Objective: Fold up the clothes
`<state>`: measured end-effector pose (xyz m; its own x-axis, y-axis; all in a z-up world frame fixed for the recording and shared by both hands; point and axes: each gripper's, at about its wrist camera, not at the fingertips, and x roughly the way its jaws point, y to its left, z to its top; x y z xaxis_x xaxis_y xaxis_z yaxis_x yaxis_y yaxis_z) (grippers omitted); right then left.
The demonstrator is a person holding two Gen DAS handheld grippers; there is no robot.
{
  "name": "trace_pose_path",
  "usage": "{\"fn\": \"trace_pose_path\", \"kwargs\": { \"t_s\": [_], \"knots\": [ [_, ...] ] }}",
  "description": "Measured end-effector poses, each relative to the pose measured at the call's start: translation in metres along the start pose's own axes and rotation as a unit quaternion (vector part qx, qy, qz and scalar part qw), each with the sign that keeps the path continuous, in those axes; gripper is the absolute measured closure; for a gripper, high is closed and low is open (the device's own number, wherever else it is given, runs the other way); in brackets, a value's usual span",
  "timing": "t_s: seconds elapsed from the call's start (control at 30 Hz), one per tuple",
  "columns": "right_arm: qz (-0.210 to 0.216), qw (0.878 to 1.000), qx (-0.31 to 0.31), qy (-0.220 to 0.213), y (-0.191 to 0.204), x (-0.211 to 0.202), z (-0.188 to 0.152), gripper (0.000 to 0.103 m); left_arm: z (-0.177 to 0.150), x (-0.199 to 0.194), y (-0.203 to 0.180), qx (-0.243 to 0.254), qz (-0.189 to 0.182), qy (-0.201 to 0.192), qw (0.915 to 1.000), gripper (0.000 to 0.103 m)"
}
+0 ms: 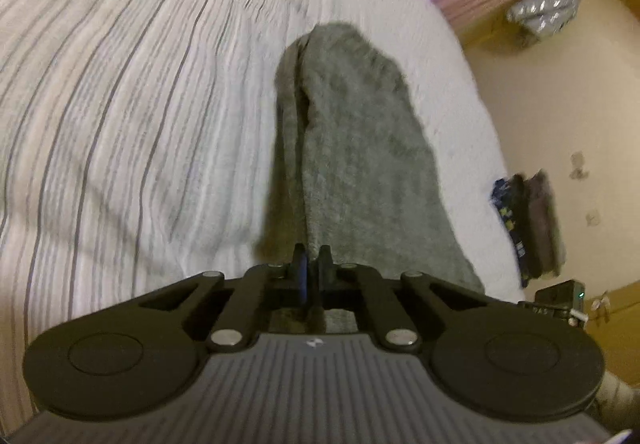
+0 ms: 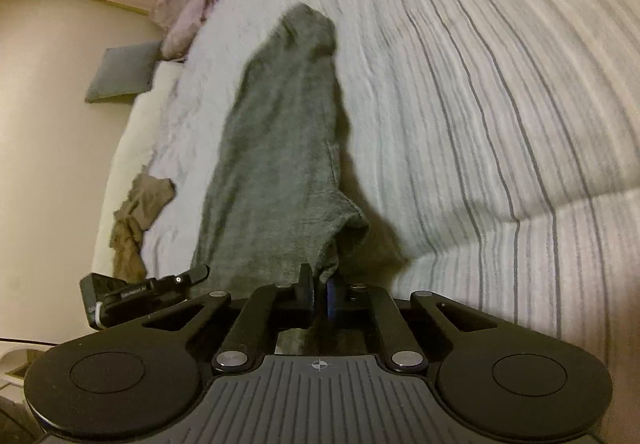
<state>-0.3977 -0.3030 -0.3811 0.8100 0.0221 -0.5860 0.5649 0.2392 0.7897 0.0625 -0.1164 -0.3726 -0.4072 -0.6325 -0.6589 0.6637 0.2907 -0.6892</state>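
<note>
The left tongs [image 1: 311, 264] point forward and downward, their two black fingers [image 1: 298, 264] drawn almost together with a fold of grey cloth pinched between the blue-faced pads. The right tongs [image 2: 319, 284] are angled downward in the same way, fingers [image 2: 306, 286] likewise nearly touching and clamped on grey fabric. Each body's linkage arms are folded inward. The left tongs also show at the left edge of the right wrist view.

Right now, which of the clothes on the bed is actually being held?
The grey garment: both grippers, left and right, pinch its near edge. The crumpled tan garment lies untouched at the bed's edge.
</note>
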Motion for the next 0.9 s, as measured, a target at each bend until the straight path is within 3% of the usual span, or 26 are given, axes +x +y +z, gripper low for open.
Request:
{"fn": "trace_pose_path", "kwargs": {
  "t_s": [0.2,0.43,0.57,0.77,0.9],
  "knots": [
    [-0.006,1.0,0.011,0.007,0.008,-0.045,-0.012,0.099,-0.037,-0.024,-0.023,-0.02,-0.018,0.014,0.9995,0.101],
    [-0.019,0.994,0.093,0.053,-0.001,-0.063,-0.026,0.099,-0.082,-0.033,-0.021,-0.123,-0.014,0.024,0.992,0.101],
    [-0.009,0.991,0.123,0.052,0.007,-0.065,0.001,0.099,-0.062,-0.034,-0.022,-0.168,-0.026,0.01,0.9855,0.101],
    [0.007,0.987,0.15,0.051,0.031,-0.048,0.07,0.099,0.008,-0.02,-0.025,-0.208,-0.065,-0.014,0.9758,0.1],
    [0.007,0.97,0.237,0.044,0.018,-0.016,0.12,0.099,0.059,0.02,-0.008,-0.264,-0.081,-0.011,0.9612,0.098]
  ]
}}
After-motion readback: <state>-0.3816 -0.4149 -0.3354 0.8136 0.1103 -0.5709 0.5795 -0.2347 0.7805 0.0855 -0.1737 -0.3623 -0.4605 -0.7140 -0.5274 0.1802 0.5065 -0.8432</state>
